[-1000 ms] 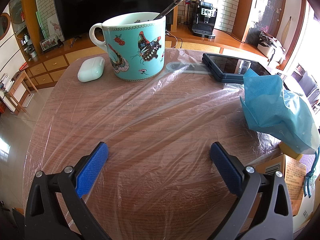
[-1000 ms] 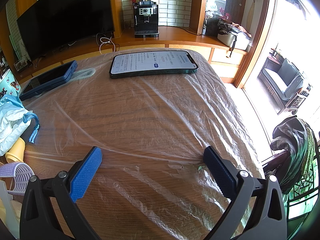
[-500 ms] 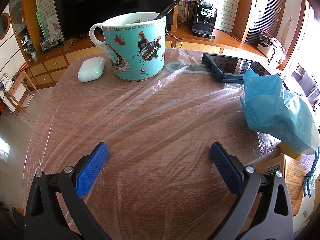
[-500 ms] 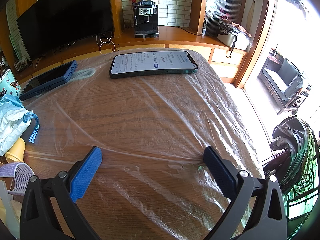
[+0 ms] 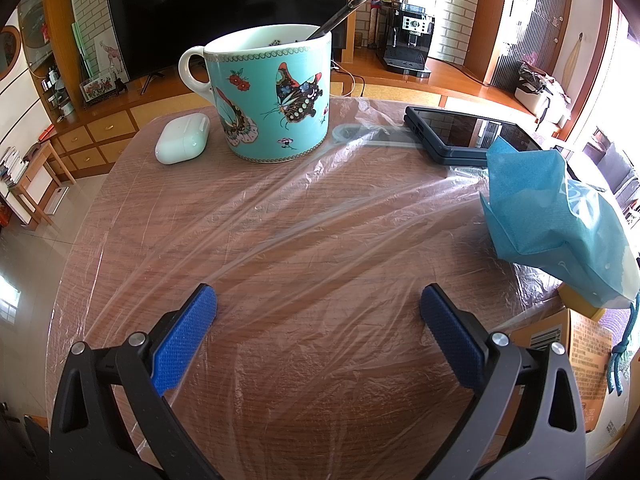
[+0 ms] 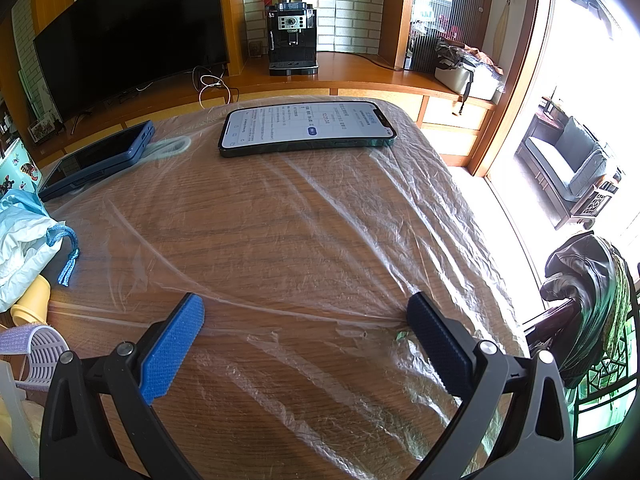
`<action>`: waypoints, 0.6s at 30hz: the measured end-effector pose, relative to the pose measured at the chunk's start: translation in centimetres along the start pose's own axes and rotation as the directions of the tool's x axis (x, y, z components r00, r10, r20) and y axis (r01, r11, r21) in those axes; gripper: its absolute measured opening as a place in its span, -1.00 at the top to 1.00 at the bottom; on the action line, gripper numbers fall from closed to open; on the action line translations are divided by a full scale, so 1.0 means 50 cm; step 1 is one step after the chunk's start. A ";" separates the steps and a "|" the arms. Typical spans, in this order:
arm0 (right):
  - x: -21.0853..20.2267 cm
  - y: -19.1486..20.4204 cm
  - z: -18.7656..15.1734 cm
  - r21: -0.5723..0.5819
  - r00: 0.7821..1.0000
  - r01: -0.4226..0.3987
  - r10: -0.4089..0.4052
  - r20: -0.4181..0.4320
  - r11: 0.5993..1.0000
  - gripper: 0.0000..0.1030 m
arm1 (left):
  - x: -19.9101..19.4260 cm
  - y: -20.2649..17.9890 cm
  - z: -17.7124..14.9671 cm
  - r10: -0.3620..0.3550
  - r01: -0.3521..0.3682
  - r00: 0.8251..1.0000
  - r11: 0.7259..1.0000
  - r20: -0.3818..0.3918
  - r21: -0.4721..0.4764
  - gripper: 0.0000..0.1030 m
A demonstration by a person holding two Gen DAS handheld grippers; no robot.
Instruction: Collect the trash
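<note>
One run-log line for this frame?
left gripper: open, empty | right gripper: open, empty | blue bag: untouched | plastic film: on table

On the table (image 5: 280,240), an earbud case (image 5: 182,139) lies left of the mug (image 5: 272,100), a tablet (image 5: 464,134) to its right.

Butterfly mug (image 5: 272,98) with spoon (image 5: 340,14), earbud case (image 5: 182,143), lit phone (image 6: 306,128)

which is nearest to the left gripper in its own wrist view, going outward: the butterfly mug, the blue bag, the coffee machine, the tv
From the left gripper:
1. Blue bag, right, at the table edge.
2. Butterfly mug, ahead and slightly left, far side of the table.
3. Coffee machine and tv, both beyond the table on the counter; too close to rank.
</note>
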State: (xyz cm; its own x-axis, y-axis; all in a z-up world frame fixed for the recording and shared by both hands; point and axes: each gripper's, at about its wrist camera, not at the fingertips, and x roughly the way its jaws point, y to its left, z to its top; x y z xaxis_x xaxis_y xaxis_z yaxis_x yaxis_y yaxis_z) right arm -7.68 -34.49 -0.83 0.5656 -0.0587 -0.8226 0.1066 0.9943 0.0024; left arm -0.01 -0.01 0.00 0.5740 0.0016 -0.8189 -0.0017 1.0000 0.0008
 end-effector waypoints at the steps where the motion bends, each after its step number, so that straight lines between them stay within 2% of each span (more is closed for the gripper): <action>1: 0.000 0.000 0.000 0.000 1.000 0.000 0.000 0.000 1.000 -0.93 | 0.000 0.000 0.000 0.000 0.000 1.000 1.000 0.000 0.000 -0.97; 18: -0.002 -0.006 0.001 0.001 1.000 0.001 -0.001 0.000 1.000 -0.93 | 0.000 0.000 0.000 0.000 0.000 1.000 1.000 0.000 0.000 -0.97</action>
State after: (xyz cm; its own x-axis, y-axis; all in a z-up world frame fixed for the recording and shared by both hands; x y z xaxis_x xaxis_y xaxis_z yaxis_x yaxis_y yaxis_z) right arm -7.74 -34.78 -0.72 0.5656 -0.0595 -0.8225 0.1076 0.9942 0.0021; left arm 0.00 0.00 0.00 0.5739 0.0016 -0.8189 -0.0016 1.0000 0.0008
